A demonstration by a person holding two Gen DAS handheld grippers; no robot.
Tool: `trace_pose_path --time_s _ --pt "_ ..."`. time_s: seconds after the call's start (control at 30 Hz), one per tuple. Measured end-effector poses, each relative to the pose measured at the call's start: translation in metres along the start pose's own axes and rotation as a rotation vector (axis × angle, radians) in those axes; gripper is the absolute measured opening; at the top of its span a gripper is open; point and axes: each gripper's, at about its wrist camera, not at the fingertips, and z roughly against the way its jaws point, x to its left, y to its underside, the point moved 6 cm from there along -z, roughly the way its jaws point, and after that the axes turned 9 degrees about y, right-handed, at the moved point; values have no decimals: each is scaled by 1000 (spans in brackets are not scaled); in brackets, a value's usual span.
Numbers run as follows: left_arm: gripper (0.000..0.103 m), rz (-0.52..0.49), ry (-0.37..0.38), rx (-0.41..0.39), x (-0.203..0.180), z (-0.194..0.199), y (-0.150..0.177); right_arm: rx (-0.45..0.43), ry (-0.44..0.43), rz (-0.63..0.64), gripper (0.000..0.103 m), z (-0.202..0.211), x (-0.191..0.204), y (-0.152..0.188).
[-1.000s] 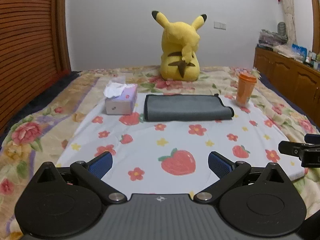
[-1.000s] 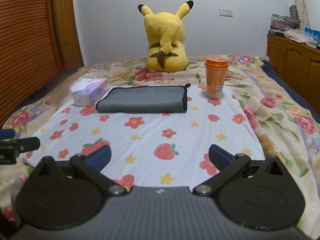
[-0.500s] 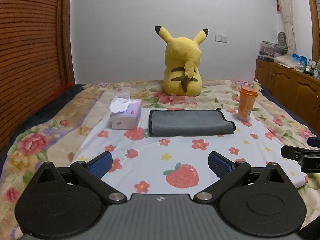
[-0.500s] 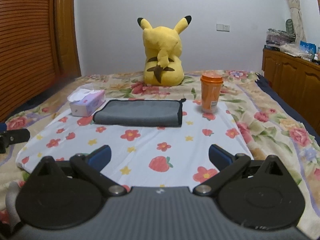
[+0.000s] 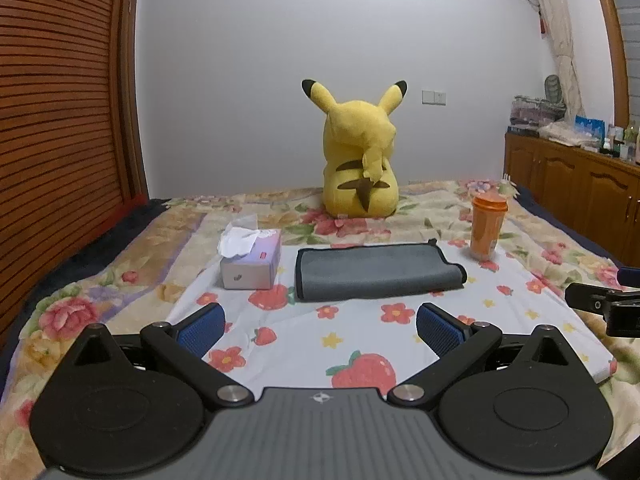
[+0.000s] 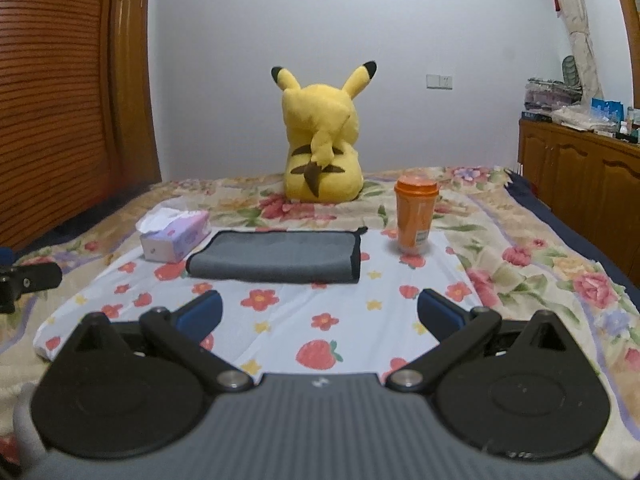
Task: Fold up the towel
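Grey towel [image 5: 376, 270] folded on bed | left gripper [image 5: 320, 330] level, jaws apart | right gripper [image 6: 318, 314] likewise

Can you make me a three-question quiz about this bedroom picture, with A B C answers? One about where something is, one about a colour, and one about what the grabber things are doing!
1. Where is the tissue box?
A. left of the grey towel
B. on top of the towel
C. behind the yellow plush toy

2. What colour is the cup?
A. green
B. orange
C. white

3. What are the left gripper and right gripper doing?
A. both pinching the towel
B. one holding the cup
C. both open, holding nothing

Answers:
1. A, the box sits beside the towel's left end.
2. B, body and lid are orange.
3. C, both pairs of jaws stand wide apart, short of the towel.
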Motion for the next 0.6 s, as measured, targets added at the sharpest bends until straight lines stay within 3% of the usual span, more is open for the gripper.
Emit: trace_pose_path --time_s 0.6 --pt "103 -23 5 -4 -5 0 0 -42 22 -25 103 3 -7 -3"
